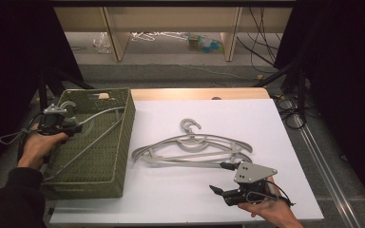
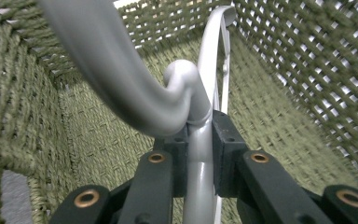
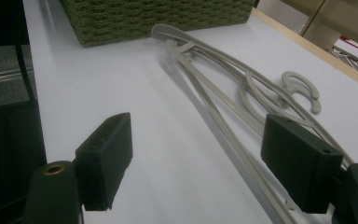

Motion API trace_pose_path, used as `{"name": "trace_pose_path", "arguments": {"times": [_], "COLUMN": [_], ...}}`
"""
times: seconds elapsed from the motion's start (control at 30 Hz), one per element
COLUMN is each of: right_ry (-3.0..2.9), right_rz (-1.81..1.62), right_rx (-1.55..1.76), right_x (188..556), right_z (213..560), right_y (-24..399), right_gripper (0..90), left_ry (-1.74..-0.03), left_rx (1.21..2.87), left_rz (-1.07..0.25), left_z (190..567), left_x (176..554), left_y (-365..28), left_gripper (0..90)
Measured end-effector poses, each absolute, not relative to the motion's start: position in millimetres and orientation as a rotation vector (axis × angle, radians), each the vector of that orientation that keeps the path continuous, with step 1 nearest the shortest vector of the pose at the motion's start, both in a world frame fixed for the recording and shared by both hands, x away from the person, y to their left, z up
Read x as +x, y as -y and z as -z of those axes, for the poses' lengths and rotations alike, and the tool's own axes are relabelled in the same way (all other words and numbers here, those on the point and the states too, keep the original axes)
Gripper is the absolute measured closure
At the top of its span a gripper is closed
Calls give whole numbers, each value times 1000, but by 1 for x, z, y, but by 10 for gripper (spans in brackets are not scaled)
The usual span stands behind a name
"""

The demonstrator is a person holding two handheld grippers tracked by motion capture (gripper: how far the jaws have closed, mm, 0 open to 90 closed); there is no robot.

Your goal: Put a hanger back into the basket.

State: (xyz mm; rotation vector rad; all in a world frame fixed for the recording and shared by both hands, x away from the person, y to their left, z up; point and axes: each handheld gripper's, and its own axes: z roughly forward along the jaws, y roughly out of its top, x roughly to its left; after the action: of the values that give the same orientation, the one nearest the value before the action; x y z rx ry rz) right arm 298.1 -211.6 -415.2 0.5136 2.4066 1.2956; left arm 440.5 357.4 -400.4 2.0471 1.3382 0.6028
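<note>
Dim, dark-edged room; bright white tabletop; soft close-up blur, faint shadows.

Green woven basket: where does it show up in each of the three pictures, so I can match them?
High view: basket on the table's left side.
Left gripper view: its woven walls surround the camera, which looks inside it.
Right gripper view: along the top edge, at the table's far end.
Shared landmark: grey hangers, one in the basket clamped by the left hand-held gripper, the others on the table beside it.
</note>
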Motion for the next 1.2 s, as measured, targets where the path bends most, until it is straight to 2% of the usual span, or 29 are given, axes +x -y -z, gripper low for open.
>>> {"name": "trace_pose_path", "arguments": {"times": [0.07, 0.43, 0.6, 0.7, 0.77, 1.0, 1.2], "right_ry": [-2401, -2404, -2405, -2403, -2405, -2397, -2372], "right_rz": [-1299, -1300, -1303, -1302, -1303, -1319, -1346], "right_rx": [514, 520, 517, 518, 518, 531, 574], "right_x": [298, 299, 299, 299, 299, 301, 302], "right_z": [416, 417, 417, 418, 418, 419, 421], "right_y": [211, 211, 212, 212, 212, 214, 216], "right_gripper": [259, 259, 259, 259, 259, 256, 249], "left_ry": [-1374, -1507, -1578, -1614, -1620, -1469, -1293], "left_rx": [2085, 2021, 1985, 1928, 1880, 1723, 1700], "left_rz": [-600, -589, -609, -631, -639, -661, -686], "left_z": [404, 416, 416, 413, 408, 376, 357], "left_x": [442, 439, 436, 431, 426, 391, 357], "left_y": [-359, -374, -380, -386, -386, -363, -326], "left_gripper": [787, 764, 703, 640, 562, 373, 298]}}
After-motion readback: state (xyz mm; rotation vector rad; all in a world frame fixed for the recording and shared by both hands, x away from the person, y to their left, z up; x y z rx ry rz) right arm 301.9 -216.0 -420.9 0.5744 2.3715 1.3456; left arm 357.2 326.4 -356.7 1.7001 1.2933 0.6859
